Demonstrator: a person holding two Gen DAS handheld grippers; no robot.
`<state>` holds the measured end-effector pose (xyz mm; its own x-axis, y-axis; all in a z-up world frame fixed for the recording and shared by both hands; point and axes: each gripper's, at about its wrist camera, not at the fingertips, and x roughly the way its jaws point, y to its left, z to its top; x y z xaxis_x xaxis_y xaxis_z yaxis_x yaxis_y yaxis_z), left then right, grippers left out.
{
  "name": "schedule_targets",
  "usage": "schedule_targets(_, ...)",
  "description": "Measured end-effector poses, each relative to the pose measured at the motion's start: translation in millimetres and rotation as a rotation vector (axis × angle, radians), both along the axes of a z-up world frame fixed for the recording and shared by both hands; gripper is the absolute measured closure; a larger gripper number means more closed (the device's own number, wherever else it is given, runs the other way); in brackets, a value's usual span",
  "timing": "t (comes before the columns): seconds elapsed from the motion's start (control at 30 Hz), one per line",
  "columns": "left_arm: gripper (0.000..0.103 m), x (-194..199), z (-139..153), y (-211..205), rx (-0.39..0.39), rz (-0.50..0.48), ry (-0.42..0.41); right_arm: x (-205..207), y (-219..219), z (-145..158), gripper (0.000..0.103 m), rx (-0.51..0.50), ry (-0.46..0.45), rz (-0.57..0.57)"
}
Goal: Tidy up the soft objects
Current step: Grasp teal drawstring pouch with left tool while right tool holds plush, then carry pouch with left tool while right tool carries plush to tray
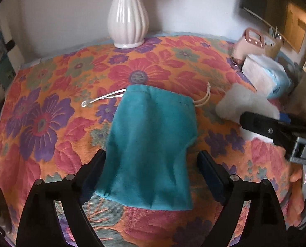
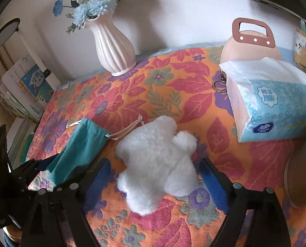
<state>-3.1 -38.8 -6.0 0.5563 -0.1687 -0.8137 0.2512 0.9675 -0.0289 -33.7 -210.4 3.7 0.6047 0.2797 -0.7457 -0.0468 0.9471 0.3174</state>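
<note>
A teal drawstring pouch point(image 1: 150, 142) lies flat on the floral cloth, its white cords at the far end. My left gripper point(image 1: 151, 156) is open, its fingers astride the pouch's near half. A white fluffy plush toy point(image 2: 157, 164) lies to the right of the pouch point(image 2: 78, 150). My right gripper point(image 2: 155, 170) is open, its fingers on either side of the toy. The toy point(image 1: 245, 105) and the right gripper point(image 1: 276, 131) also show at the right of the left wrist view. The left gripper point(image 2: 37, 164) shows at the left edge of the right wrist view.
A white ribbed vase point(image 2: 113, 49) with blue flowers stands at the back of the table. A tissue pack point(image 2: 272, 100) and a pink round handbag point(image 2: 251, 43) sit at the back right. Books point(image 2: 27, 88) stand beyond the left edge.
</note>
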Motion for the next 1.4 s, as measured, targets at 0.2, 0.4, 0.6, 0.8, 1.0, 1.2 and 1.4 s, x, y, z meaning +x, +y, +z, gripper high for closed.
schedule_targets(0.2,0.076,-5,3,5,-0.033,-0.008,-0.042,-2,4,3,0.027,-0.039,-0.023,-0.01)
schedule_targets(0.4,0.091,-19,20,20,-0.156,0.012,-0.125,-23,24,20,0.058,-0.149,-0.164,0.013)
schedule_targets(0.6,0.091,-36,31,8,-0.175,-0.054,-0.128,-55,30,34,0.058,-0.158,-0.271,0.052)
schedule_targets(0.8,0.091,-53,42,-20,-0.202,-0.129,-0.125,-95,3,36,0.058,-0.141,-0.213,0.045)
schedule_targets(1.0,0.091,-78,57,-67,-0.202,-0.244,-0.128,-148,-41,60,0.058,-0.241,-0.236,0.035)
schedule_targets(1.2,0.091,-111,65,-125,-0.252,-0.46,-0.101,-196,-103,77,0.058,-0.276,-0.247,0.006)
schedule_targets(1.4,0.091,-135,83,-195,-0.265,-0.624,-0.109,-233,-173,91,0.058,-0.224,-0.294,-0.124)
